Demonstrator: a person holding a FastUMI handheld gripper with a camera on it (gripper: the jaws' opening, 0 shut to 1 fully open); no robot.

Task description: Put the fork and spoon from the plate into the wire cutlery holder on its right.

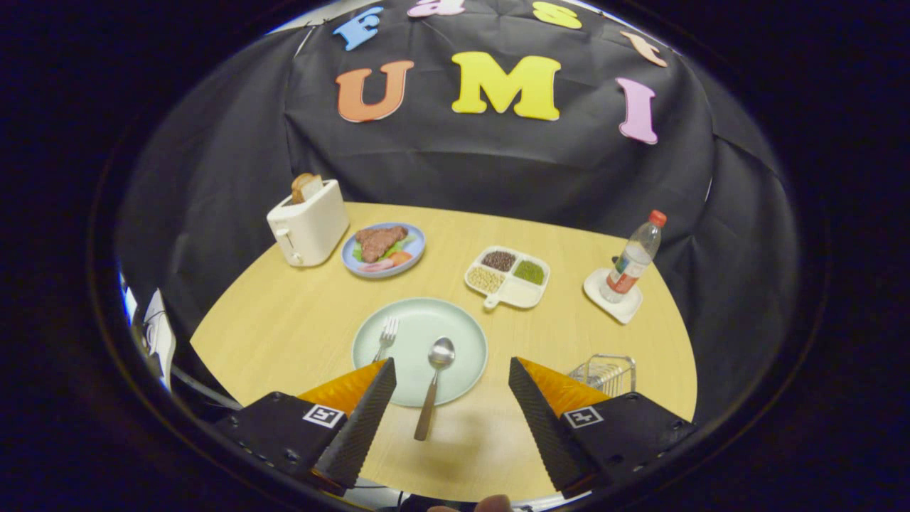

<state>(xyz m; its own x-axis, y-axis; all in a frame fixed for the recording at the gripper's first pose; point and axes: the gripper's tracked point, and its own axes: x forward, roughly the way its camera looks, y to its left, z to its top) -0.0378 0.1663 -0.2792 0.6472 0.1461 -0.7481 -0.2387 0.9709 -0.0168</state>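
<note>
The gripper [451, 370] hangs with fingers spread wide, holding nothing; the spoon [434, 384] lies between them on the plate [462, 334], fork [386, 338] alongside, wire cutlery holder [606, 373] just right

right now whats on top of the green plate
A fork and a spoon lie on the green plate. The spoon's handle sticks out past the rim, between the open gripper fingers. The fork's handle end is covered by one finger.
</note>
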